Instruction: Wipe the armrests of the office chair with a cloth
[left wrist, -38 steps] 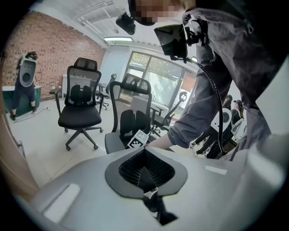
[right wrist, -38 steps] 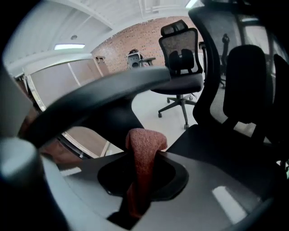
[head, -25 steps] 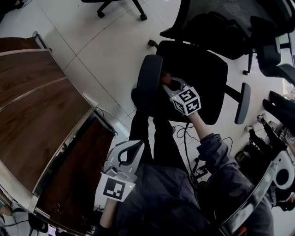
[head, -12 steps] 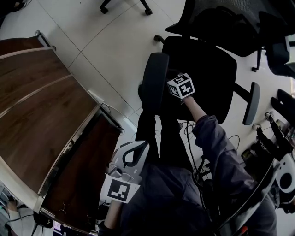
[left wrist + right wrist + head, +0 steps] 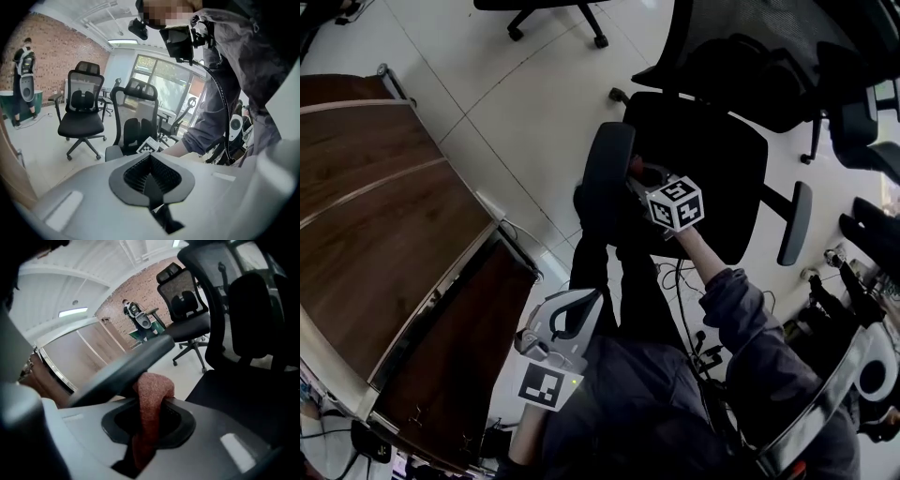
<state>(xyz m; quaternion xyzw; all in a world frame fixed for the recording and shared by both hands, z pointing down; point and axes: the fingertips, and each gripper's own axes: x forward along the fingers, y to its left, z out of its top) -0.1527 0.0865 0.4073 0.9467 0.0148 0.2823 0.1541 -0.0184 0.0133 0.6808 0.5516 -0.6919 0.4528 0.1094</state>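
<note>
- Cloth [image 5: 151, 397]: a reddish rag clamped between the jaws of the right gripper [image 5: 149, 427]. Its folded top sticks out past them and presses against the near armrest [image 5: 124, 366].
- Head view: the right gripper [image 5: 639, 178] sits just beside the inner edge of the near armrest [image 5: 607, 173], about midway along it, above the seat of the chair [image 5: 712, 155]. A bit of cloth [image 5: 650, 173] shows at its tip.
- Left gripper [image 5: 570, 302]: held low near the person's body, well apart from the chair. Its jaws are closed together with nothing between them, and in its own view the left gripper [image 5: 152, 178] points across the room, so it looks idle.
- Progress, as a judgement: wiping is under way on the near armrest, with the cloth in contact at its inner side. The dark pad shows no streaks or marks, so how much of it is already covered cannot be told.
- Far armrest [image 5: 794, 217]: on the other side of the seat, well apart from both grippers. It probably remains to be done, though nothing here proves it.
</note>
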